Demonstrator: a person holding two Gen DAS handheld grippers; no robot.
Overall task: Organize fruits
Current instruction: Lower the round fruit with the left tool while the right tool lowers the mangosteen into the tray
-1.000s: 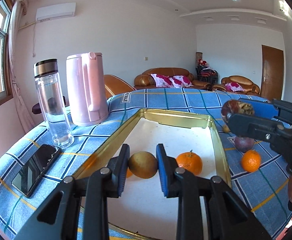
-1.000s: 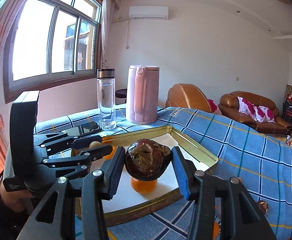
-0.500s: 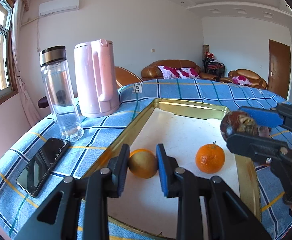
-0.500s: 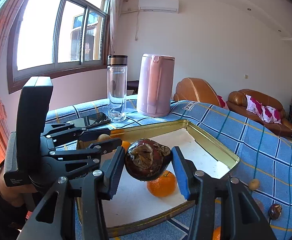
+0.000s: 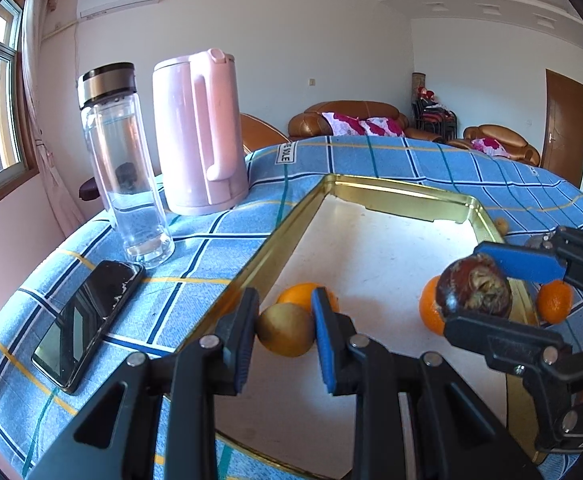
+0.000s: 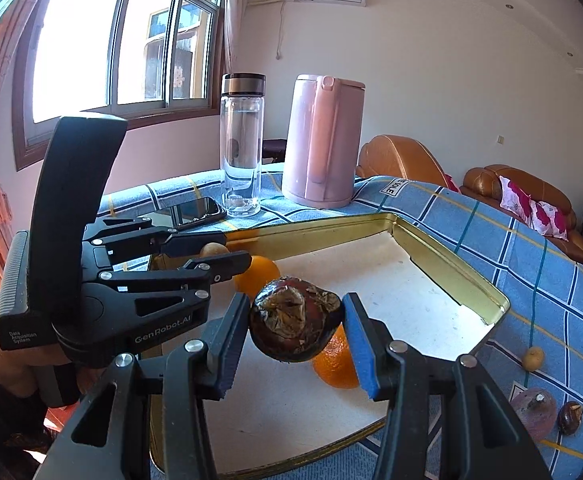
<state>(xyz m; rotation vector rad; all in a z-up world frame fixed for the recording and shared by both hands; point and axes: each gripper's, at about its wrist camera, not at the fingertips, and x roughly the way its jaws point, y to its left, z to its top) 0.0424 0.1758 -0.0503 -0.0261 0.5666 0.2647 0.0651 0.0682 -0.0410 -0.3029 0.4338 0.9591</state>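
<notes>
Fruit sorting centres on a shallow gold-rimmed metal tray [image 5: 403,196] on the blue checked tablecloth [image 5: 219,248], where two round oranges [image 6: 337,364] already lie. Over it, the right gripper [image 6: 295,330] is clamped on a dark wrinkled brown fruit [image 6: 293,328], its puckered end facing the camera, long axis crosswise between the pads. The left gripper [image 5: 285,330] pinches a small round yellow-brown fruit [image 5: 285,330] with no clear long axis, near the tray's left rim.
</notes>
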